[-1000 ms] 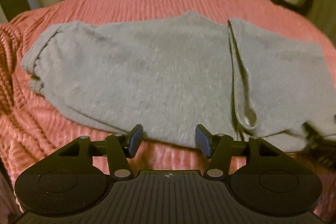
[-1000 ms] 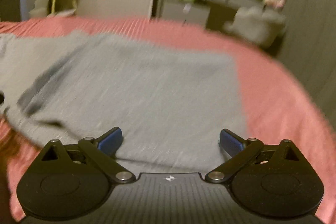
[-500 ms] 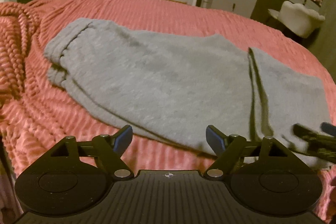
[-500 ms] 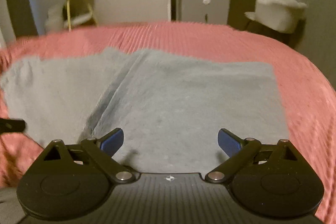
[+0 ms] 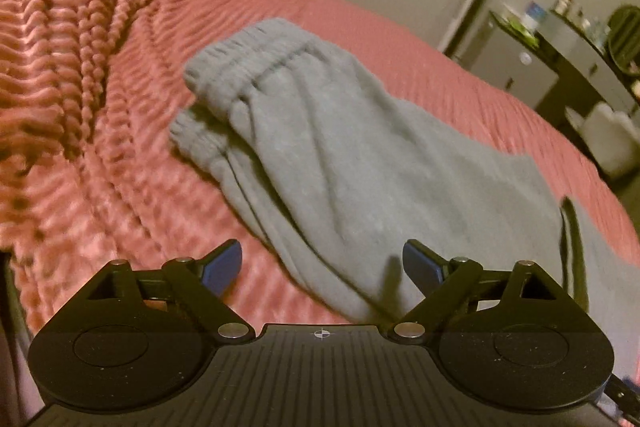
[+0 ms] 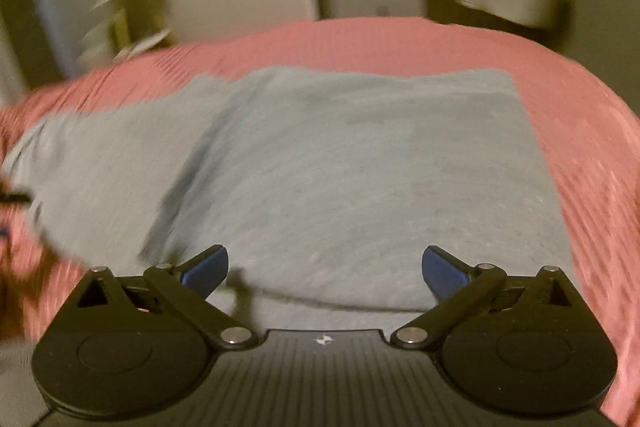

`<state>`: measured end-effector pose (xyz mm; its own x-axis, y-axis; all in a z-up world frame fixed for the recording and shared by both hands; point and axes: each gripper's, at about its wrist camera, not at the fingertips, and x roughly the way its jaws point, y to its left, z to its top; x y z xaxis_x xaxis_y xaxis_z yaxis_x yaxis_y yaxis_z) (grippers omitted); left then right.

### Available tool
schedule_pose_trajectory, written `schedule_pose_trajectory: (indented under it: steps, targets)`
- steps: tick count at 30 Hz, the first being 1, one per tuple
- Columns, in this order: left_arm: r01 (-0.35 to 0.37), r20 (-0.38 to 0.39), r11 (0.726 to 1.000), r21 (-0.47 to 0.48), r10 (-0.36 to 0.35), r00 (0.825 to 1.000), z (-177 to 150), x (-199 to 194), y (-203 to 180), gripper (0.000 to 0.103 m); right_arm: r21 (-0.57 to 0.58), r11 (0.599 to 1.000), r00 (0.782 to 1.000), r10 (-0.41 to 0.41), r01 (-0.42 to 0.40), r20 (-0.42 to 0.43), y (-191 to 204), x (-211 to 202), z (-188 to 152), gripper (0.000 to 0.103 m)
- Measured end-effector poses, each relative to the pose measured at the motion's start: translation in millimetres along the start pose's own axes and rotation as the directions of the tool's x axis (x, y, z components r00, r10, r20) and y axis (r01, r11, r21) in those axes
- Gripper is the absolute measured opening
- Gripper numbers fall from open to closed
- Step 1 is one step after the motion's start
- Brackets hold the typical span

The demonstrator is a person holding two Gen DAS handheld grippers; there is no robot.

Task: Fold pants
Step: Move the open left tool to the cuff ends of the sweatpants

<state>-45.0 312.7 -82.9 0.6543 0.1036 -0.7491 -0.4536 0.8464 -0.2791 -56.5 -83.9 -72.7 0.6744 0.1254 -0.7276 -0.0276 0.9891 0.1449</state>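
Both views are dimly lit with a warm, yellowish cast, and grain is seen throughout. Motion blur is strongest in the right wrist view's upper background and left edge. Fisheye bending and dark vignetting are seen at the corners.

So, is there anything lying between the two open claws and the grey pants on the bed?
Nothing visible does. The left claw is open right at the near edge of the grey sweatpants, over the pink bedspread. The right claw is open directly over the fabric.
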Motion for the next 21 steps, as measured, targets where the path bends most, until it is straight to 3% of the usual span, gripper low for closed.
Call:
schedule_pose_trajectory:
  steps: [2,4,6,13,21]
  targets:
    - [-0.022,0.011,1.000,-0.008,0.022,1.000,7,7,4,0.092,0.057,0.998,0.999,-0.031,0.033,-0.035,-8,14,2,0.103]
    - [-0.046,-0.005,0.999,-0.003,0.046,0.999,12,16,4,0.093,0.016,0.997,0.994,-0.072,0.073,-0.080,-6,32,-4,0.103]
    - [-0.052,-0.019,0.999,-0.001,0.052,0.998,14,22,6,0.093,-0.028,0.996,0.996,-0.090,0.089,-0.026,0,32,-12,0.103]
    - [-0.060,-0.038,0.998,0.018,0.060,0.997,17,39,9,0.097,-0.005,0.998,0.997,-0.066,0.066,0.038,-4,29,-23,0.103]
    - [-0.015,0.015,1.000,0.006,0.015,1.000,35,44,31,0.095,-0.015,0.998,0.996,-0.059,0.060,0.060,-3,24,-22,0.103]
